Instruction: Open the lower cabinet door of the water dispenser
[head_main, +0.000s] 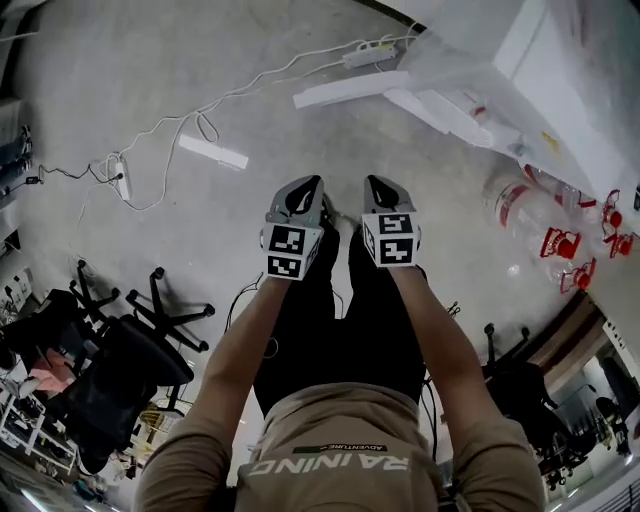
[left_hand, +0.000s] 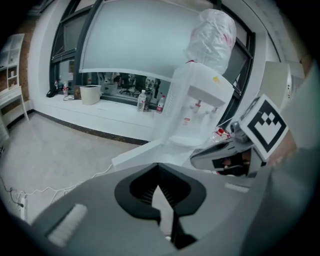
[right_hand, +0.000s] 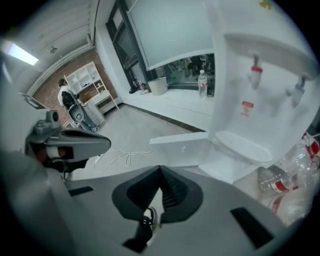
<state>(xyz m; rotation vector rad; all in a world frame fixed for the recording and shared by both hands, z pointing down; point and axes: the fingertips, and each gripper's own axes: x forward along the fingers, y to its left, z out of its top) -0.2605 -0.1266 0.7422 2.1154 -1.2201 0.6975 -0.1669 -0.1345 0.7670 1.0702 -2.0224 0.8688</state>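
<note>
The white water dispenser (head_main: 520, 80) stands at the top right of the head view. Its lower cabinet door (head_main: 350, 88) is swung out over the floor, away from the body. Both grippers hang side by side above the floor, well short of the dispenser. My left gripper (head_main: 308, 185) is shut with nothing in it, and so is my right gripper (head_main: 378, 185). The left gripper view shows the dispenser (left_hand: 200, 100) and its open door (left_hand: 137, 155) beyond the closed jaws. In the right gripper view the door (right_hand: 180, 145) also stands open beside the drip tray (right_hand: 245, 145).
Empty water bottles (head_main: 530, 215) lie on the floor right of the dispenser. Power strips and white cables (head_main: 120, 175) run across the floor at the left, with a loose white strip (head_main: 212, 152). Office chairs (head_main: 120, 350) stand at the lower left.
</note>
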